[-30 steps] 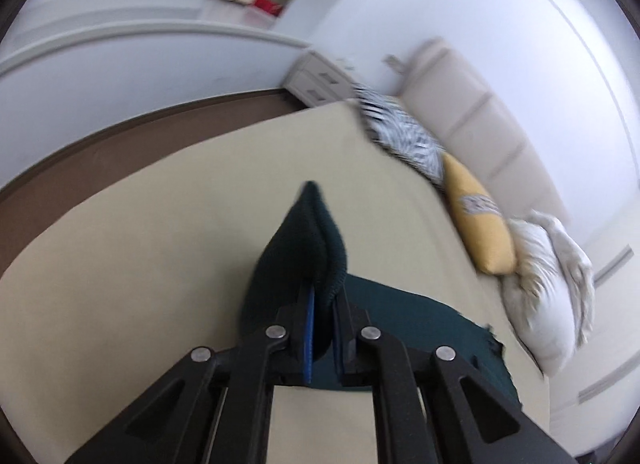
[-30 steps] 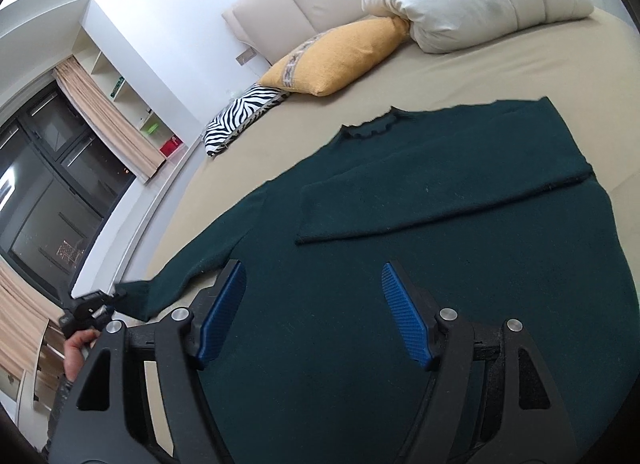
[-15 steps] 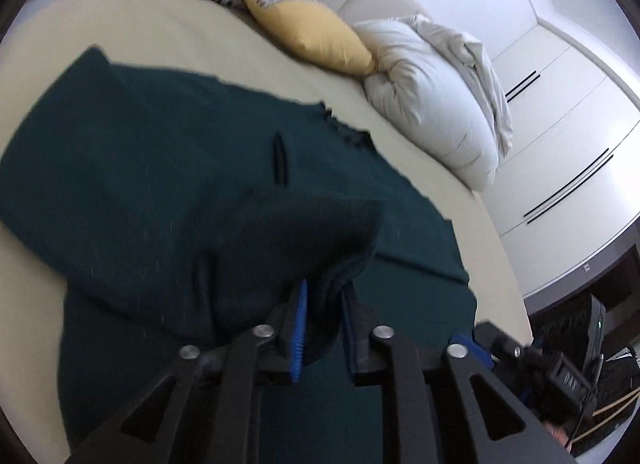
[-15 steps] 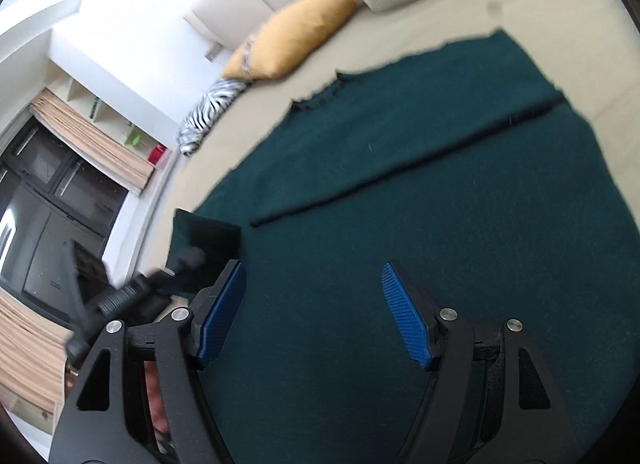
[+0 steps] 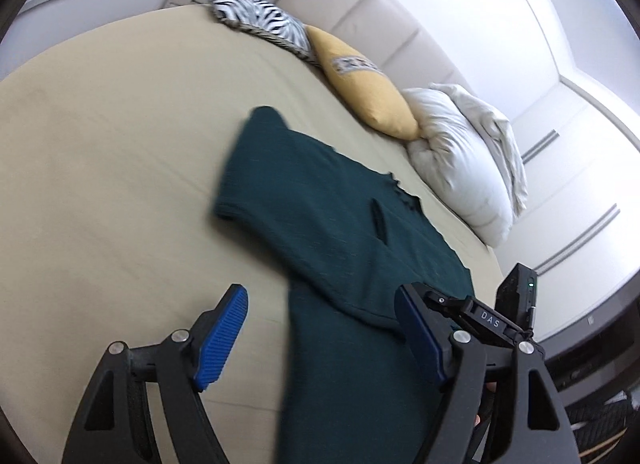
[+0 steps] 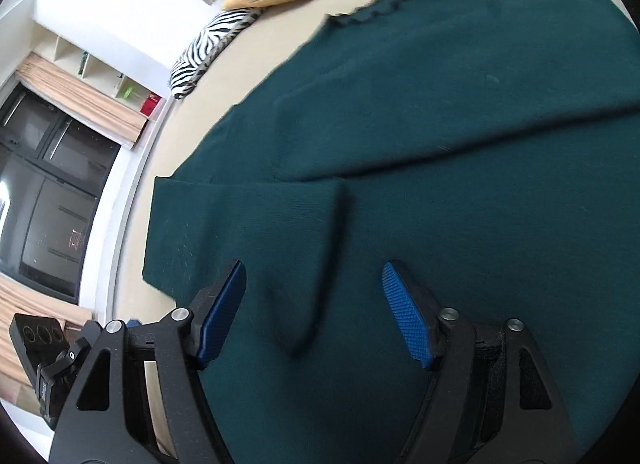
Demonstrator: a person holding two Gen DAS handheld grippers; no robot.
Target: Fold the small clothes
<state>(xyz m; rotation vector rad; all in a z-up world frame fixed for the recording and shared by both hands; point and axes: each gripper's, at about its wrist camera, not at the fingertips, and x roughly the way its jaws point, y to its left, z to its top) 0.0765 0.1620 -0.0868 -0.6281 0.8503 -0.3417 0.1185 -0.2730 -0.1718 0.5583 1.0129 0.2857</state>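
A dark green knit sweater [image 5: 340, 232] lies flat on the beige bed [image 5: 100, 184]. Both sleeves are folded in across its body; the left sleeve [image 6: 248, 232] lies over the front, its cuff end near the middle. My left gripper [image 5: 320, 336] is open and empty, just above the sweater's lower left side. My right gripper [image 6: 314, 312] is open and empty, low over the sweater [image 6: 460, 144], with the folded sleeve between its blue pads [image 6: 404, 312]. The other gripper's body shows at the right in the left wrist view [image 5: 516, 304].
A zebra pillow [image 5: 260, 20], a yellow cushion [image 5: 360, 84] and a white pillow [image 5: 464, 156] line the padded headboard [image 5: 380, 12]. A dark window [image 6: 36, 184] with curtains and a shelf [image 6: 100, 72] stand beyond the bed's left edge.
My left gripper carried the left sleeve across onto the sweater's body, let go of it and opened. It has pulled back. My right gripper stayed open and moved closer over the sweater.
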